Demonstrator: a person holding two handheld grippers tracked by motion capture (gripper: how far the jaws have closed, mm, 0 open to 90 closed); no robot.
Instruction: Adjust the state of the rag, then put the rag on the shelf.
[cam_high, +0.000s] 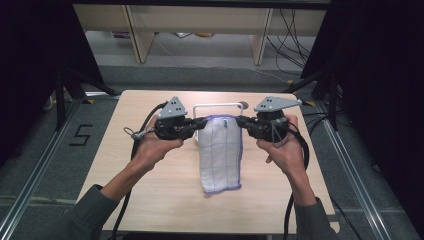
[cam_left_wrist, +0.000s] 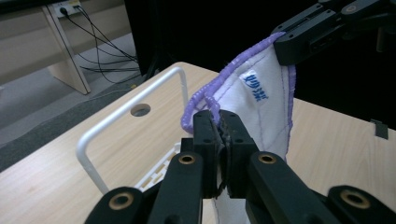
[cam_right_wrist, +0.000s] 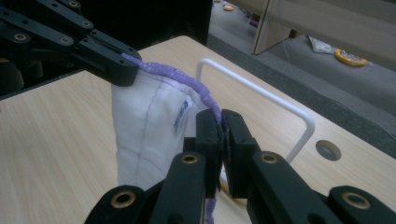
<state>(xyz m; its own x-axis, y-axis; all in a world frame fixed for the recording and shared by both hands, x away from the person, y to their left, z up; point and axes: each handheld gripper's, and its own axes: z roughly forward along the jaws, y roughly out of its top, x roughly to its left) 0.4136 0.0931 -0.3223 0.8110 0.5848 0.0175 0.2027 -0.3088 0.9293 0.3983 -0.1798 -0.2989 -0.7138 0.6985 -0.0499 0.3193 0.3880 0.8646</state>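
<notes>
A white cloth (cam_high: 220, 155) with purple stitched edging hangs over the middle of the wooden table (cam_high: 150, 200), its lower end resting on the top. My left gripper (cam_high: 204, 121) is shut on the cloth's upper left corner, and my right gripper (cam_high: 239, 120) is shut on the upper right corner. In the left gripper view the jaws of the left gripper (cam_left_wrist: 218, 122) pinch the purple hem of the cloth (cam_left_wrist: 261, 107), which carries a small blue label. In the right gripper view the right gripper (cam_right_wrist: 221, 122) clamps the cloth (cam_right_wrist: 149, 121) at its hem.
A white wire rack (cam_high: 216, 106) stands just behind the cloth; its rail (cam_left_wrist: 126, 112) is also visible in both gripper views (cam_right_wrist: 261, 93). A round hole (cam_high: 243, 105) sits near the table's far edge. Desk legs and cables lie on the floor beyond.
</notes>
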